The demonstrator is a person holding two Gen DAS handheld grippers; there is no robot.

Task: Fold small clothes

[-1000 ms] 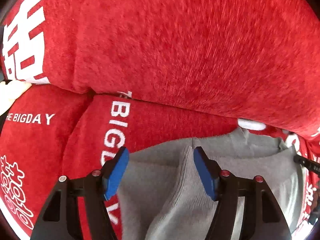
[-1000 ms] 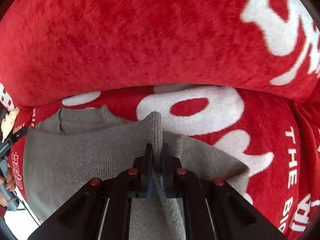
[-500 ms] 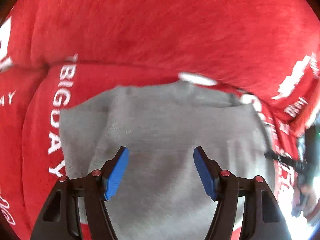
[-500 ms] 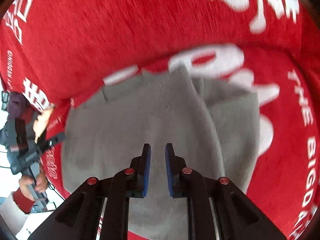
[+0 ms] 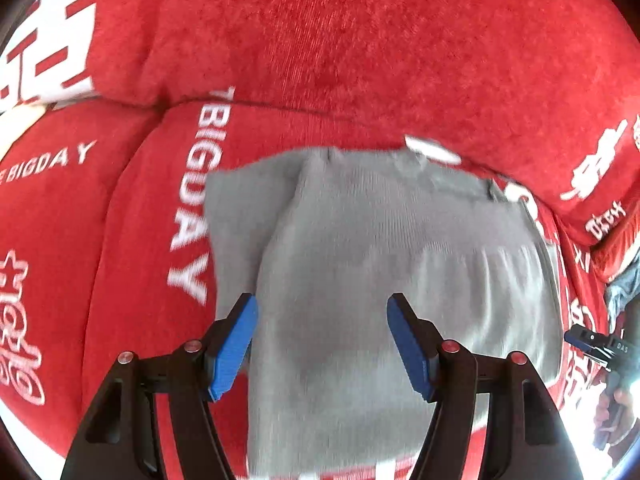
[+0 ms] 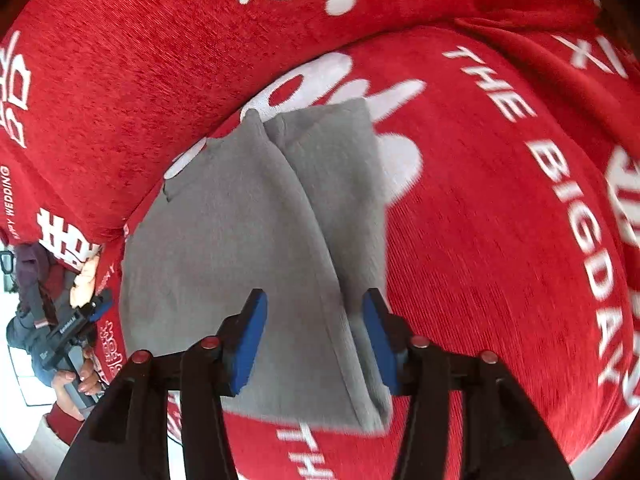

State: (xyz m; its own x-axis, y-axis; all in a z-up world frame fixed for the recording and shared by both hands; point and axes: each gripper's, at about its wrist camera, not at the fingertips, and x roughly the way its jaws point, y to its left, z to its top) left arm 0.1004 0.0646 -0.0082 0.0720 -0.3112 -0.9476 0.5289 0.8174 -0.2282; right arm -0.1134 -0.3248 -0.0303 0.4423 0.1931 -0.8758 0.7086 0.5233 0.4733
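Note:
A small grey knit garment (image 5: pixel 360 248) lies flat and folded on a red sofa seat (image 5: pixel 132 264); it also shows in the right wrist view (image 6: pixel 248 216), with a folded layer along its right side. My left gripper (image 5: pixel 322 344) is open and empty, raised above the garment's near part. My right gripper (image 6: pixel 314 338) is open and empty, raised above the garment's near right fold. Neither gripper touches the cloth.
The sofa's red backrest cushion (image 5: pixel 360 40) with white lettering rises behind the garment. The seat (image 6: pixel 500 240) extends to the right of the garment. The person's hand with the other gripper shows at the left edge (image 6: pixel 64 336) and right edge (image 5: pixel 600 348).
My right gripper let go of the grey fold and opened wide. Both grippers have drawn back and up from the garment, which now lies flat.

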